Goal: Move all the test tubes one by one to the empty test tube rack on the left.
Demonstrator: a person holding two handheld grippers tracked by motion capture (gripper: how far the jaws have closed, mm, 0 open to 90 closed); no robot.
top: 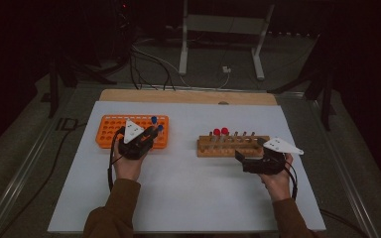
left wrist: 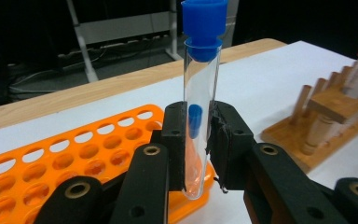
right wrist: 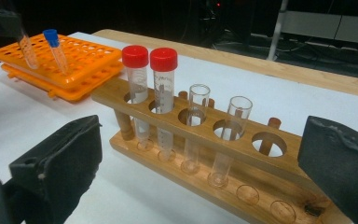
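Observation:
My left gripper is shut on a clear tube with a blue cap, held upright by its lower half over the right part of the orange rack. From above, this gripper sits at the orange rack, beside a second blue-capped tube standing in it. My right gripper is open, its jaws wide apart before the wooden rack. That rack holds two red-capped tubes and two uncapped clear tubes. The right gripper rests just in front of the wooden rack.
Both racks stand on a white board over a wooden table edge. Metal stand legs and cables lie on the floor beyond. The wooden rack has a free hole at its right end.

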